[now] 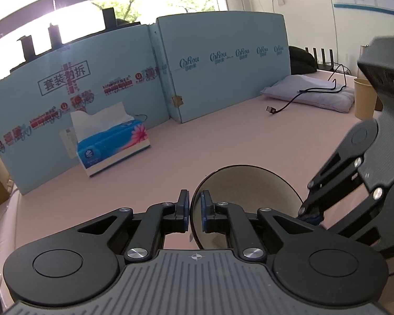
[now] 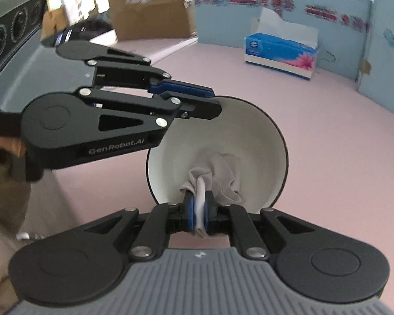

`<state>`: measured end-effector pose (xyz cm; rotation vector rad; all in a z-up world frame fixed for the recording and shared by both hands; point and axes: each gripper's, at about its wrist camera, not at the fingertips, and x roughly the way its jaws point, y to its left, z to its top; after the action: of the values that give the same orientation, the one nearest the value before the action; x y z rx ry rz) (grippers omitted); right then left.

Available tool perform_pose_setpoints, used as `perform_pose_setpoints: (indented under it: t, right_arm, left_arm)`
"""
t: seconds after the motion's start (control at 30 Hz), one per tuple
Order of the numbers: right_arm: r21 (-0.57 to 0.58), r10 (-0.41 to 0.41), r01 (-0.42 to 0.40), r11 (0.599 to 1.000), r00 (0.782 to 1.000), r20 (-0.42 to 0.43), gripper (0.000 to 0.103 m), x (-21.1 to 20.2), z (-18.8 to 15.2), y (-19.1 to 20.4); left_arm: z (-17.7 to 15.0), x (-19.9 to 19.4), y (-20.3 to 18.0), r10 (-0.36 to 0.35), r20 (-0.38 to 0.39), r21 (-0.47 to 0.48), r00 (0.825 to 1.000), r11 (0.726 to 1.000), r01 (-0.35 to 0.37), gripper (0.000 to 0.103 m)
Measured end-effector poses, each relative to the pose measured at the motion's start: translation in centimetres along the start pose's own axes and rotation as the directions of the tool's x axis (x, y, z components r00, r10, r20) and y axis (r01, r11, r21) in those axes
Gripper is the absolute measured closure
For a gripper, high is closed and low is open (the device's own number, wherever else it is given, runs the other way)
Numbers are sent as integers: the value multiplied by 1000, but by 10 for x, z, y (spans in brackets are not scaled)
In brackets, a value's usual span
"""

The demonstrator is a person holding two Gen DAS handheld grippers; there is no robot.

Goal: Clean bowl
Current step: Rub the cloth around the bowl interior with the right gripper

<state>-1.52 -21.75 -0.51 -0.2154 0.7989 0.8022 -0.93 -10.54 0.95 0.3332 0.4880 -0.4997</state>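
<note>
Left gripper (image 1: 195, 211): you clamp the bowl (image 2: 252, 128) rim.
Right gripper (image 2: 199, 210): you pinch a cloth (image 2: 223, 176) inside the bowl.

Daylight from the blown-out window (image 1: 97, 5) glares; right wrist view motion-blurred, fisheye edges bent.

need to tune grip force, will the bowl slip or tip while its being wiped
Probably slippery: the bowl looks smooth and glazed, and the left gripper pinches only its thin rim. Likely to pivot: it is tilted on edge, held at one point, while the right gripper pushes a tissue into it. It looks rigid, possibly fragile if dropped.
</note>
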Motion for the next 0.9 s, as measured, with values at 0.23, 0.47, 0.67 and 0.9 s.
perform_pose_setpoints:
  t: [0.23, 0.47, 0.67, 0.9]
  right_arm:
    - [91, -46, 36, 995, 993, 109, 95, 0, -15, 4]
    - [139, -85, 59, 988, 979, 186, 95, -1, -24, 13]
    - [215, -93, 35, 976, 961, 262, 94, 3, -29, 16]
    - [245, 13, -96, 965, 947, 321, 93, 12, -23, 17]
  left_arm:
    - [-8, -8, 2, 19, -7, -96, 1000, 995, -19, 79]
    - [-28, -19, -4, 24, -51, -223, 998, 974, -35, 72]
    - [-27, -16, 1, 26, -71, -199, 997, 979, -40, 76]
    - [-27, -21, 16, 91, -95, -170, 991, 980, -106, 79]
